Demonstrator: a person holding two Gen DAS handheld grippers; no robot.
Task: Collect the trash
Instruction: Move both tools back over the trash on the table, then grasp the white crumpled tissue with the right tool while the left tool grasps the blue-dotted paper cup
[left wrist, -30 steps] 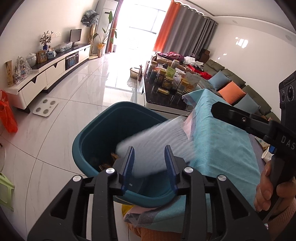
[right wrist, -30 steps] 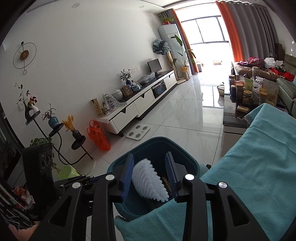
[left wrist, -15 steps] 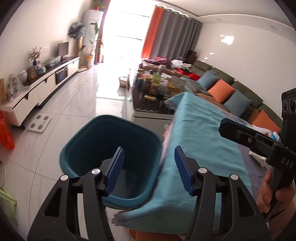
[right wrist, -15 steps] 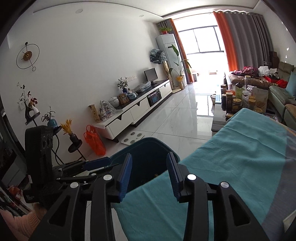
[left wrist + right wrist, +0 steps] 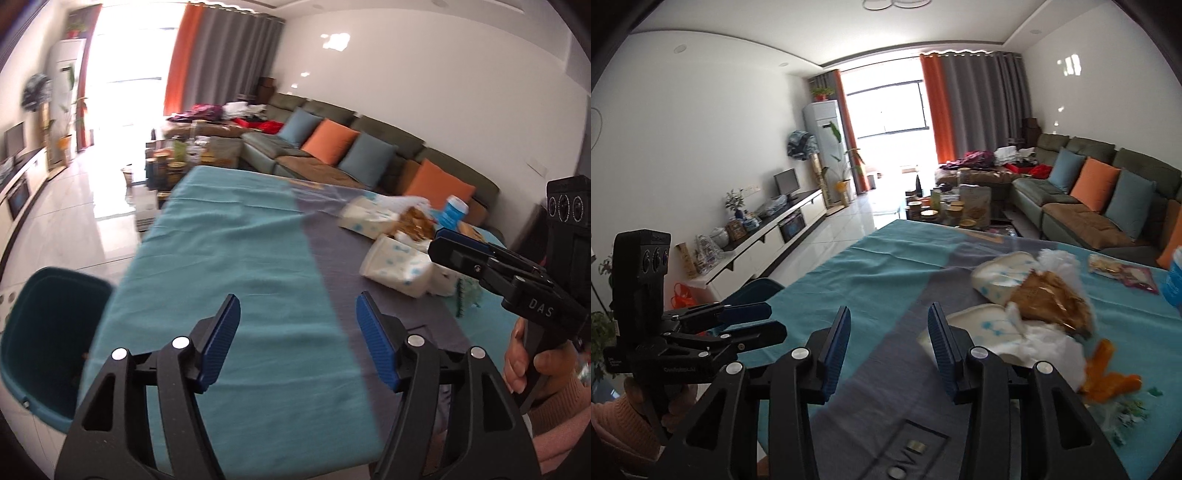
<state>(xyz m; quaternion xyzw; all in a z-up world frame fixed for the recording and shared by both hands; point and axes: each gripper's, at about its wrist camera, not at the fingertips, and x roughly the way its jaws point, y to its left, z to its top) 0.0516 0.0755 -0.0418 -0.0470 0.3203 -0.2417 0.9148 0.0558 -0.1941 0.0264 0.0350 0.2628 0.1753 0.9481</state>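
Both grippers are empty, jaws opening: the left gripper [image 5: 297,339] and right gripper [image 5: 888,350] face the table [image 5: 240,258]. Trash [image 5: 1027,306] lies ahead, right of the fingers; the bin [image 5: 44,332] sits left. Next: reaching for a piece.

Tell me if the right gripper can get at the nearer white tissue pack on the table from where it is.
Probably yes. The right gripper is empty with its fingers opening, and the nearer tissue pack lies just ahead, slightly to its right, with only bare cloth between them.
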